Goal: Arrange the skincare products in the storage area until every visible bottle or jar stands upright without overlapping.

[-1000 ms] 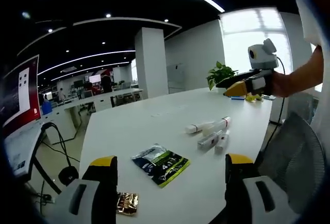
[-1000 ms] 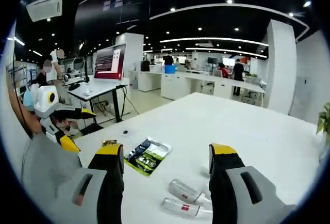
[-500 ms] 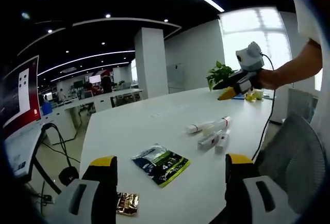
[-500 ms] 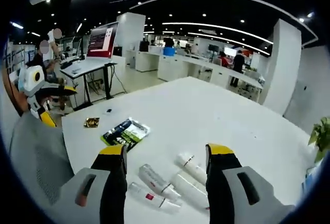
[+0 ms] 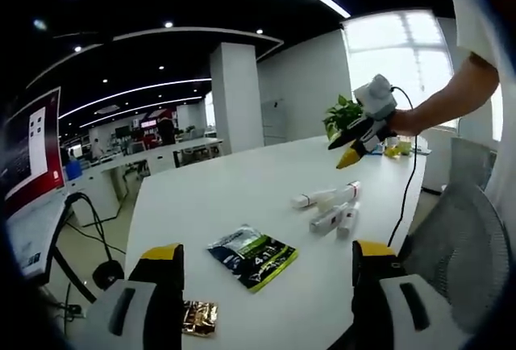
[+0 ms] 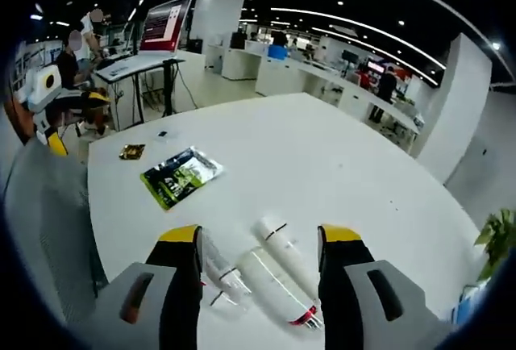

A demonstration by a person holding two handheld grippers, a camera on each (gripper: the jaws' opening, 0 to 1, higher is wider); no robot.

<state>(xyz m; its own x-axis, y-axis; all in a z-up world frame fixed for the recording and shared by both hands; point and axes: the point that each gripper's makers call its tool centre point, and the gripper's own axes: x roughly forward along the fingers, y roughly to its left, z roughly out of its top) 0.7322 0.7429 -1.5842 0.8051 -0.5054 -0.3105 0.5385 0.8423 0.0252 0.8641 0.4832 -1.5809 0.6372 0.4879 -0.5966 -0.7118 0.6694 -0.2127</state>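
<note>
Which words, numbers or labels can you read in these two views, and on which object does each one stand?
"4:1": only these large white characters are faintly legible on the dark green and black foil sachet lying on the white table; its smaller print is blurred.
White lying tubes with red caps: red marks, too small to read.
Small gold foil packet: no legible text.
Red and white monitor screen: lines of text, too blurred to read.

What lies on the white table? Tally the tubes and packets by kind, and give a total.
Skincare tubes, lying down: 4
Green-and-black packet: 1
Small gold packet: 1
Total: 6
</note>
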